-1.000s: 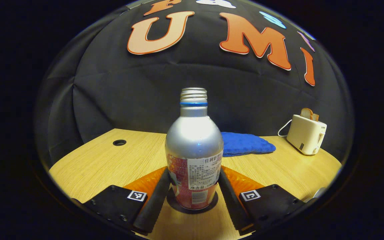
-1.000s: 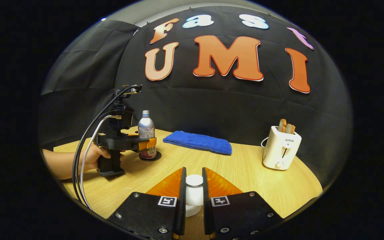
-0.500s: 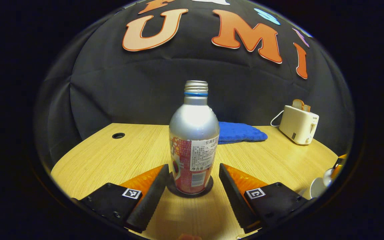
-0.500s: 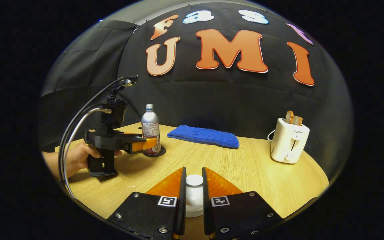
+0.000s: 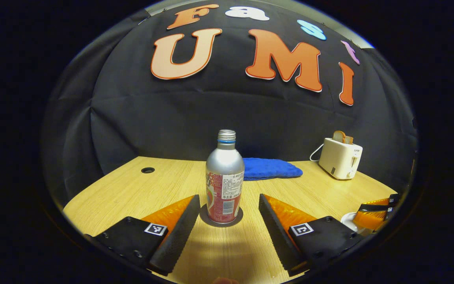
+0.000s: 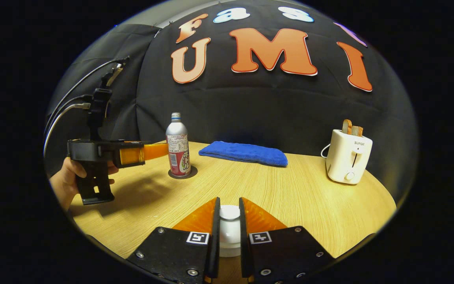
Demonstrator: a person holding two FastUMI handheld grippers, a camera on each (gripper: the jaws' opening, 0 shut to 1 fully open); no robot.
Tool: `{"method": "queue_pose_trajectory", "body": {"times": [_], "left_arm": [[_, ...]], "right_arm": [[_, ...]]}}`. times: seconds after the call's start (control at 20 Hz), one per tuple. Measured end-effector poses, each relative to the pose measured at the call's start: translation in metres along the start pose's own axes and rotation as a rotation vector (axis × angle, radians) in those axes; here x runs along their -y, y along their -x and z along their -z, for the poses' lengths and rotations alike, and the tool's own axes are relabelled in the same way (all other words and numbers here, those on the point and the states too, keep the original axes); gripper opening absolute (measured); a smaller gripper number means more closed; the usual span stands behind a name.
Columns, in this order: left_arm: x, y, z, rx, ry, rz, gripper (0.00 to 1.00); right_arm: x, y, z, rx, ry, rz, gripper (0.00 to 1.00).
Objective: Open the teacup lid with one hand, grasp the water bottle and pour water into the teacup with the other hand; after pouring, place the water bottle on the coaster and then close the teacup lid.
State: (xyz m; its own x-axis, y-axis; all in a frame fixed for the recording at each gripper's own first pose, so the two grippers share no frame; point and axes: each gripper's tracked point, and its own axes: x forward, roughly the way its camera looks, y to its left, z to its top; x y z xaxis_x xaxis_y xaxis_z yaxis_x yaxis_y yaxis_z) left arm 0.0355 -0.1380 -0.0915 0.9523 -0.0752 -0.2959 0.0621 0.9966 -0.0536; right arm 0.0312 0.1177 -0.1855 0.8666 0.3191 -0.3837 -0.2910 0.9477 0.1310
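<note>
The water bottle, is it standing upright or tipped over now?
Upright. The water bottle stands on the round coaster with its uncapped neck pointing straight up; the left gripper has its jaws open, apart from it.

wooden table [image 5: 140, 189], black cloth wall [image 5: 172, 114]

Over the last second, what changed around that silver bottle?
The left tongs let go of the bottle and drew back, open; in the right gripper view they also lifted. The bottle stayed upright on its coaster. The right tongs kept their grip on the white lid. Cloth and toaster unchanged.
</note>
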Motion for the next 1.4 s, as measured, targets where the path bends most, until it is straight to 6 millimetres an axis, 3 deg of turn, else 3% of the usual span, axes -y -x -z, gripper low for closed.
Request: {"method": "queue_pose_trajectory", "body": {"times": [0.15, 0.35, 0.45, 0.5, 0.55, 0.6, 0.8, 1.1, 1.4], "left_arm": [[0.004, 0.004, -0.006, 0.011, -0.003, 0.007, 0.95], [0.007, 0.015, -0.014, 0.041, -0.006, -0.002, 0.98], [0.006, 0.023, -0.023, 0.067, -0.021, -0.016, 0.98], [0.006, 0.029, -0.029, 0.083, -0.028, -0.023, 0.98], [0.007, 0.034, -0.033, 0.097, -0.033, -0.029, 0.98], [0.007, 0.040, -0.039, 0.111, -0.033, -0.031, 0.98], [0.007, 0.061, -0.061, 0.176, -0.040, -0.050, 0.98], [0.018, 0.086, -0.085, 0.254, -0.073, -0.058, 0.98], [0.025, 0.114, -0.108, 0.349, -0.098, -0.081, 0.98]], "right_arm": [[-0.001, 0.000, 0.002, 0.011, 0.020, -0.007, 0.21], [0.002, 0.004, -0.008, 0.047, 0.038, 0.011, 0.33], [0.003, 0.009, -0.025, 0.095, 0.027, 0.011, 0.39], [0.004, 0.013, -0.034, 0.121, 0.018, 0.014, 0.51], [0.006, 0.017, -0.043, 0.146, 0.011, 0.020, 0.51], [0.009, 0.021, -0.053, 0.170, 0.005, 0.032, 0.60], [0.025, 0.041, -0.088, 0.259, -0.002, 0.092, 0.74], [0.053, 0.074, -0.129, 0.375, -0.039, 0.200, 0.82], [0.064, 0.102, -0.156, 0.443, -0.002, 0.259, 0.85]]}}
